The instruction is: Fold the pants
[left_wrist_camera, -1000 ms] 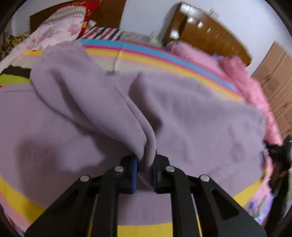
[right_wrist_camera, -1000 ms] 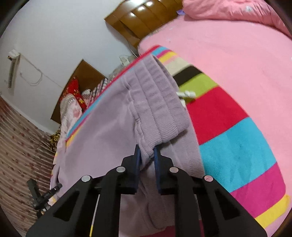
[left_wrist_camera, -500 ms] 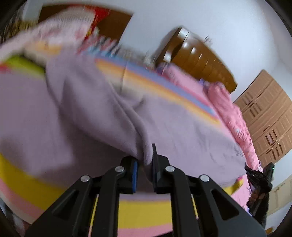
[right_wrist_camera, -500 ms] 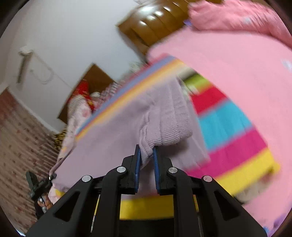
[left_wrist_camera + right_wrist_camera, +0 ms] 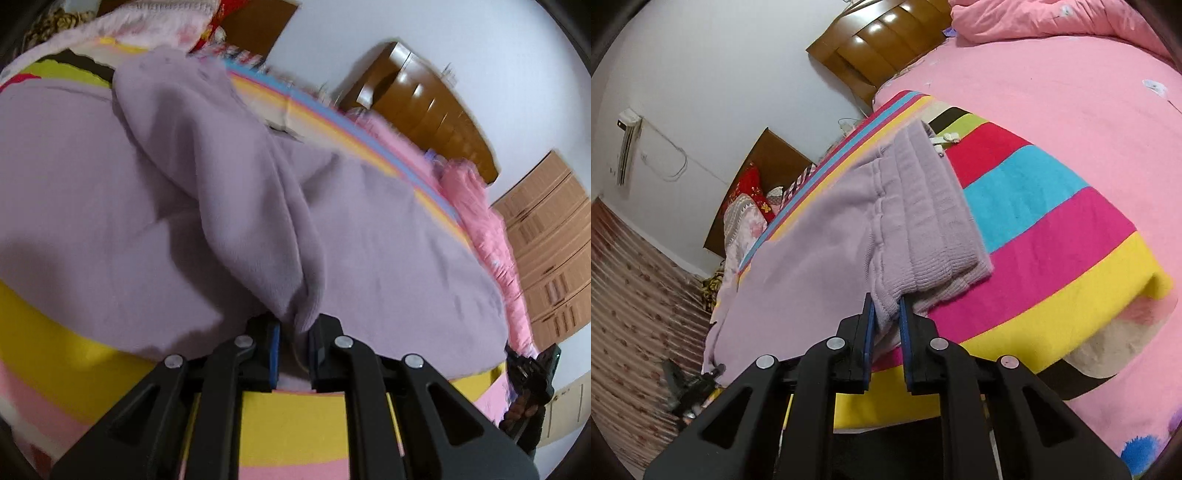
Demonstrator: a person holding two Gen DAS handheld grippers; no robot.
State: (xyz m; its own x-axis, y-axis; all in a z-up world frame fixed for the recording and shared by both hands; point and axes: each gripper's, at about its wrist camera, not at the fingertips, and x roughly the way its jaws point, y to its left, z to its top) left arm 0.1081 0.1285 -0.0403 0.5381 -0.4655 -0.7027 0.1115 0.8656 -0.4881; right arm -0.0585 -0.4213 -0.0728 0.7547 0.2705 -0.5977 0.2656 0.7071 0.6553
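Observation:
Lilac fleece pants (image 5: 369, 236) lie spread across a striped blanket on a bed. My left gripper (image 5: 294, 332) is shut on a bunched fold of one pant leg (image 5: 258, 206), lifted above the rest of the fabric. My right gripper (image 5: 886, 314) is shut on the ribbed waistband (image 5: 934, 221) of the pants (image 5: 812, 243), which drapes up from the blanket. The right gripper (image 5: 532, 384) shows at the far right of the left wrist view, and the left gripper (image 5: 690, 387) at the lower left of the right wrist view.
The striped blanket (image 5: 1052, 206) covers a pink sheet (image 5: 1089, 92). A wooden headboard (image 5: 424, 96), a pink quilt (image 5: 480, 206) and a wardrobe (image 5: 546, 240) stand behind. Pillows (image 5: 746, 214) sit at the bed's head. The bed's near edge (image 5: 1108, 332) drops off below.
Both grippers have pulled back toward the bed's near edge with the pants still held; the fold and waistband have shifted with them and the views have tilted.

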